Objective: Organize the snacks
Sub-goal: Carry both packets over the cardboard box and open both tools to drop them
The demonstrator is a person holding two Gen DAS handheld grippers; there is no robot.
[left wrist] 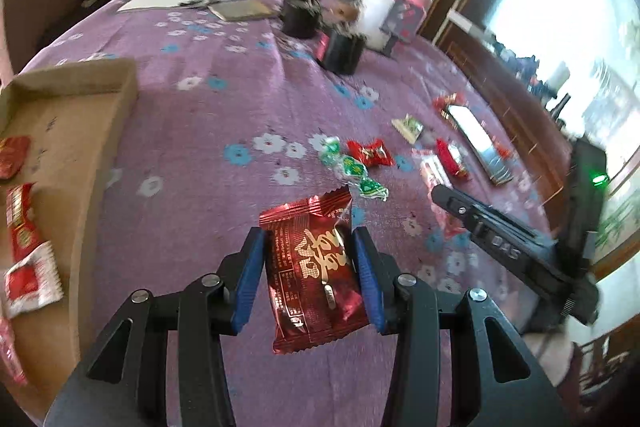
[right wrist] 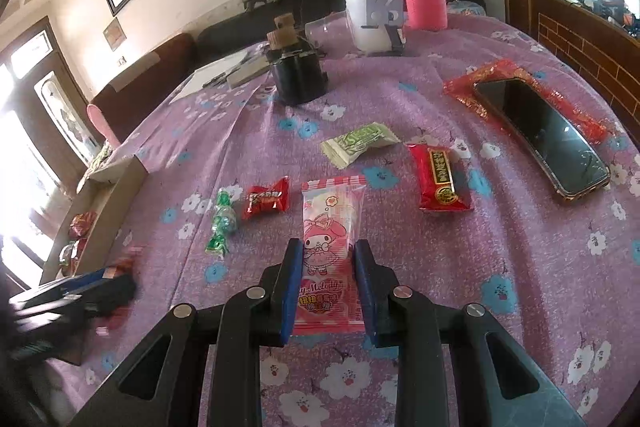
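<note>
L tool is clamped on a dark red foil packet: shiny, crimped ends, big gold characters on front plus a block of small print; blue pads press its two long edges. Packet looks held up off the purple floral cloth, w/ its top end tilted away from the camera.

R tool sits w/ blue pads on both sides of a pink-and-white pouch: cartoon bunny girl in pink, "Melody" lettering, pink gingham band at top, red strip w/ characters at the bottom. Pouch lies flat on the cloth; pads look right at its edges, but can't tell if they're actually squeezing it.

Other snacks loose on the worktop, R view: green-wrapped candies in a short line, red twist candy just beside them, pale green/cream packet further back, red bar w/ gold label to the right. Phone rests on a red foil wrapper.

Cardboard tray at the left edge, L view, holds several red and red/white packets.
</note>
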